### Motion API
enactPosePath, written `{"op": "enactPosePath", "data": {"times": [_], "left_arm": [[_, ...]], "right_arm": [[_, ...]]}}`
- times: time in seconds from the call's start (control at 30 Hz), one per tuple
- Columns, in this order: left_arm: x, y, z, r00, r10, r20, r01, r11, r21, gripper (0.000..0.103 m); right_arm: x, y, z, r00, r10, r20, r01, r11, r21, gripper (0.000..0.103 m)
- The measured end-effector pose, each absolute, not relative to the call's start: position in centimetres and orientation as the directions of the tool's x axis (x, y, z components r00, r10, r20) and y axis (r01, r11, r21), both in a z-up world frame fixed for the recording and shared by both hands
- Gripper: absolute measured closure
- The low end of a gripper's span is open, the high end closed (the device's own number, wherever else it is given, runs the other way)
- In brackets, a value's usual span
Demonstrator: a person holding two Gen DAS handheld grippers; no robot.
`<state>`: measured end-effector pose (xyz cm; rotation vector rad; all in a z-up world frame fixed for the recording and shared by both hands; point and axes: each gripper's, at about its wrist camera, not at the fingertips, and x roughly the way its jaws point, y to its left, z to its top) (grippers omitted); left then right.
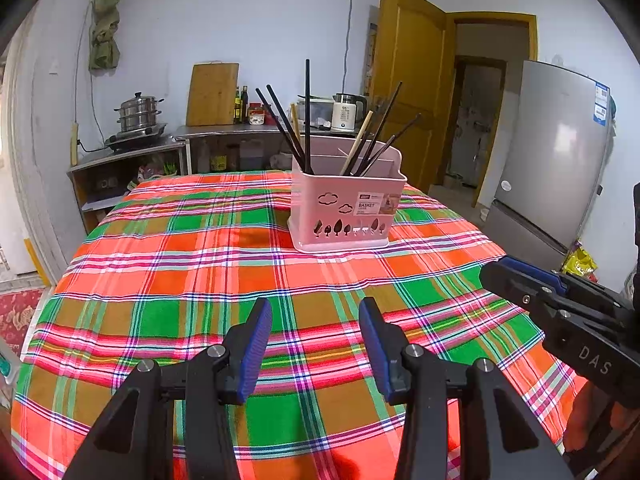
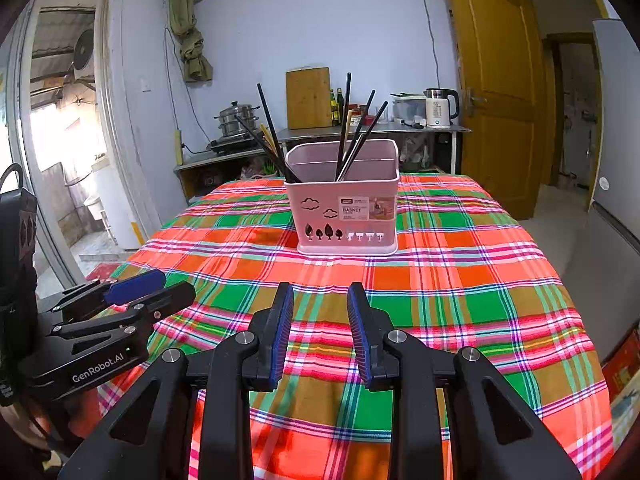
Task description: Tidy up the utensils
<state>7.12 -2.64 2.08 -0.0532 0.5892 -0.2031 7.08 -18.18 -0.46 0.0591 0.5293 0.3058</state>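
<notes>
Both of your grippers hover empty over the plaid tablecloth (image 1: 200, 264), left gripper (image 1: 316, 340) and right gripper (image 2: 320, 328) with jaws parted. The pink basket (image 2: 344, 216) of chopsticks (image 2: 352, 132) stands well ahead of them, mid-table.

Tabletop cloth (image 1: 192, 280): plaid, orange/green/brown w/ pink, white, blue stripes. Basket (image 1: 344, 208) ahead of left hand-held gripper (image 1: 316, 316): pink, cloud + tree cutouts. Chopsticks (image 1: 307, 116): mostly black, some tan. Pads (image 2: 282, 332) on right hand-held gripper (image 2: 320, 300): blue, frame black.

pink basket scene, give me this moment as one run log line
left gripper: open, empty | right gripper: open, empty | pink basket: upright on plaid tablecloth | chopsticks: standing in basket
</notes>
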Motion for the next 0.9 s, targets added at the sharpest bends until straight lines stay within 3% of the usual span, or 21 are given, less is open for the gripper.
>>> {"op": "enactPosePath", "data": {"times": [0.9], "left_arm": [[6.54, -3.00, 1.98, 0.831, -0.173, -0.528, 0.156, 0.985, -0.077, 0.058]], "right_arm": [[6.89, -17.79, -0.69, 0.812, 0.302, -0.500, -0.273, 0.953, 0.132, 0.074]]}}
